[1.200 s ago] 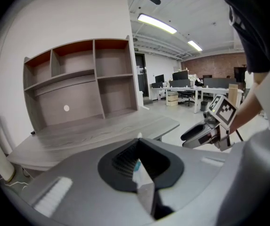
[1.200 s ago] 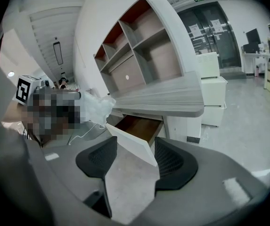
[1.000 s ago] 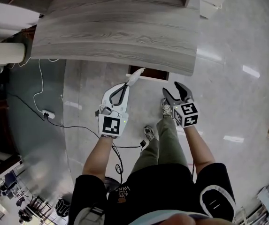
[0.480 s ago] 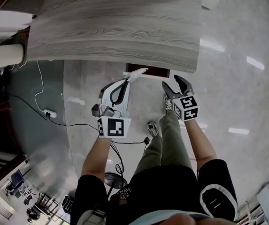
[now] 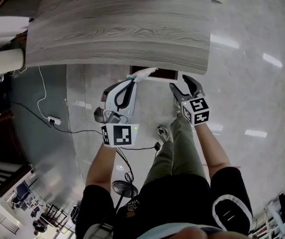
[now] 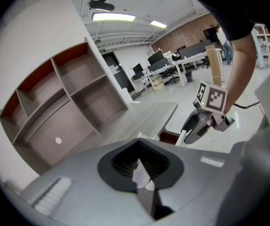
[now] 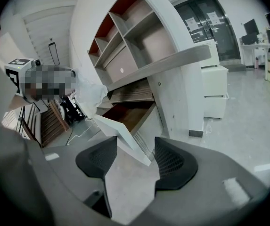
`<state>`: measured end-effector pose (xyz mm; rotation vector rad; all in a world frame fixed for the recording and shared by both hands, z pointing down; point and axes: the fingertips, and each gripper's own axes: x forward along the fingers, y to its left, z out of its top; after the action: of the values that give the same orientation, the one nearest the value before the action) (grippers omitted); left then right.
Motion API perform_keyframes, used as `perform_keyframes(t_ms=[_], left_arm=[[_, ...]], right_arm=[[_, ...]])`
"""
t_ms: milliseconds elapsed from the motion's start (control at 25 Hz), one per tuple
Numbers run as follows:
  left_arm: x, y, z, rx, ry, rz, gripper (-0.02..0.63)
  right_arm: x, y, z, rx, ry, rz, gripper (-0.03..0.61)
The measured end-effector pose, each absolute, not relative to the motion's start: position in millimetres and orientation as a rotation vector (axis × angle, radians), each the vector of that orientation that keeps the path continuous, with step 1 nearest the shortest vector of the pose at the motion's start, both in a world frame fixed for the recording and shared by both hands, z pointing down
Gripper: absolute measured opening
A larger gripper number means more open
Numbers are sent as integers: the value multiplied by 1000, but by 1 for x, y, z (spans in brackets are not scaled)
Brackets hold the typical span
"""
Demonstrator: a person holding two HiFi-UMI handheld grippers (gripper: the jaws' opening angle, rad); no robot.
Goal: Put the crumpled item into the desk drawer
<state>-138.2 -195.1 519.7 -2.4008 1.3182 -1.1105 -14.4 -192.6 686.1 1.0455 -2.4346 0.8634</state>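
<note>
In the head view my left gripper [image 5: 132,86] is shut on the crumpled white item [image 5: 142,75], whose free end reaches the open desk drawer [image 5: 154,73] under the grey wooden desk top [image 5: 117,34]. The left gripper view shows a pinched white scrap [image 6: 141,174] between the closed pads. My right gripper [image 5: 179,82] hangs beside it to the right, open and empty. From the right gripper view the open jaws [image 7: 135,157] frame the drawer's white front [image 7: 120,138] and brown inside [image 7: 127,116], with the white item [image 7: 90,95] above the left end.
A white cable and power strip [image 5: 52,121] lie on the glossy floor to the left. The person's legs and shoes [image 5: 164,133] are below the grippers. A white drawer cabinet [image 7: 215,88] stands right of the desk, and open shelving [image 6: 69,93] rises behind it.
The left gripper has carried the white item a little farther up toward the open drawer. The right gripper has barely shifted and remains open.
</note>
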Motion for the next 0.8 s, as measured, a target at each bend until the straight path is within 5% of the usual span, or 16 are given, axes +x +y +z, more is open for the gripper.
perform_keyframes(t_ms=[800], left_arm=[[-93, -197, 608, -2555, 1141, -1254, 54]], right_arm=[[-20, -195, 691, 1011, -2542, 898, 222]])
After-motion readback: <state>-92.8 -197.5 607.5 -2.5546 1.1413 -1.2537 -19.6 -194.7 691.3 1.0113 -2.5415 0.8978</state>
